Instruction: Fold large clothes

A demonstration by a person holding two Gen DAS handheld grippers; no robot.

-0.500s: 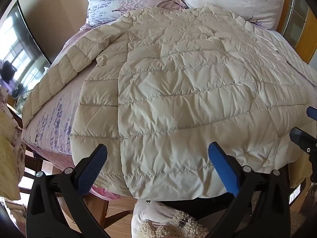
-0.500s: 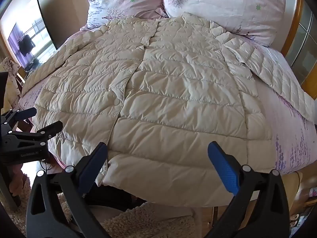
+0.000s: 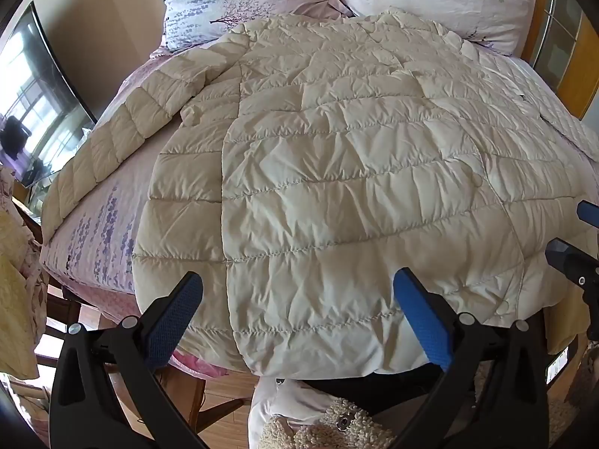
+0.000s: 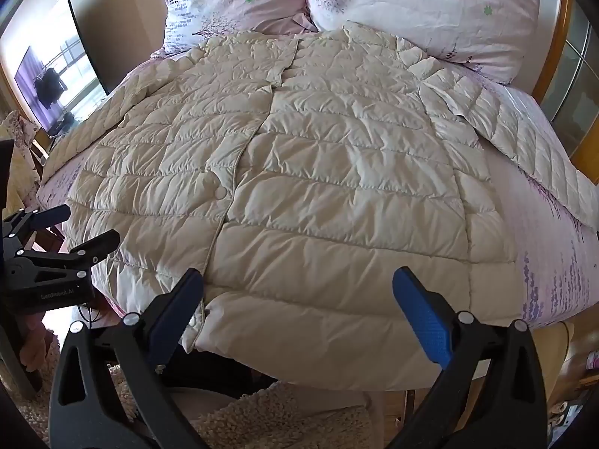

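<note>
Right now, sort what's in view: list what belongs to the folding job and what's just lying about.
Job:
jacket, spread flat on the bed
left gripper, open
right gripper, open

Lying about:
pillows
TV
fleece below the bed edge

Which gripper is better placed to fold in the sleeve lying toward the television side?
Left, probably. The left gripper is open at the jacket hem nearer that sleeve; the right gripper faces the other half.

Bed point(image 4: 554, 262) — pillows point(image 4: 430, 11), wooden floor point(image 3: 224, 393)
</note>
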